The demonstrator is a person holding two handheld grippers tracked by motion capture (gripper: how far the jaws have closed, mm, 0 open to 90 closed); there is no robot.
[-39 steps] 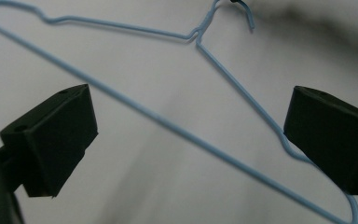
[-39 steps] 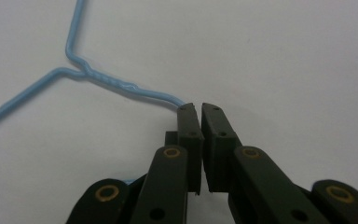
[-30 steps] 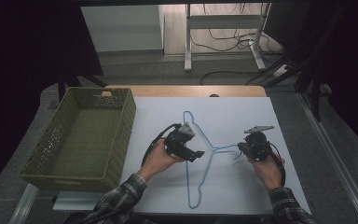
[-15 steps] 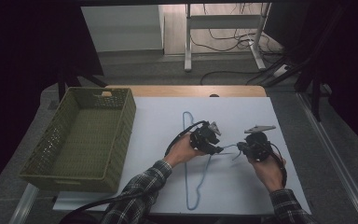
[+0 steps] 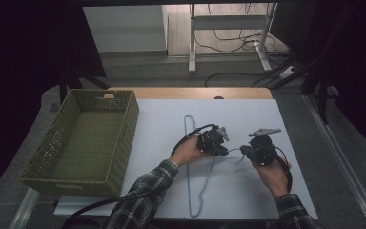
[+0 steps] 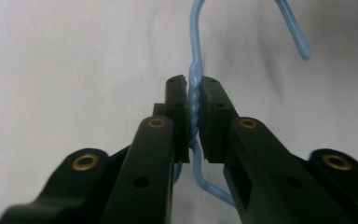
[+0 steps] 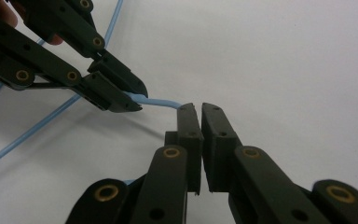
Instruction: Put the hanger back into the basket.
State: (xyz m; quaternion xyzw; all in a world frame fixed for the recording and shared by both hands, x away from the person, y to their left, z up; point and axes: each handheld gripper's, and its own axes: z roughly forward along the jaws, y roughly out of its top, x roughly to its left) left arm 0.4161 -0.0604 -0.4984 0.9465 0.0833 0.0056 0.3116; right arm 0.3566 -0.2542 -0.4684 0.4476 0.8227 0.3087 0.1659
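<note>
A light-blue wire hanger (image 5: 188, 191) lies on the white table (image 5: 248, 114) with its hook pointing right. My left gripper (image 5: 226, 152) is shut on the hanger's twisted neck (image 6: 195, 100), which runs up between its two pads (image 6: 177, 112). Beyond them the hook curls away over the table. My right gripper (image 5: 244, 151) faces it from the right at the hook. In the right gripper view its jaws are closed to a thin slit (image 7: 198, 108), and the blue wire (image 7: 158, 100) runs from the left gripper (image 7: 135, 100) and vanishes behind its left pad.
An olive woven basket (image 5: 124, 138) stands on the left side of the table, with nothing in it. Both forearms in plaid sleeves reach in from the bottom edge. Cables and a desk frame (image 5: 228, 28) lie on the floor beyond the far edge.
My left gripper has travelled right along the hanger, from its left shoulder to the neck, and closed there. My right gripper has stayed in place at the hook.
</note>
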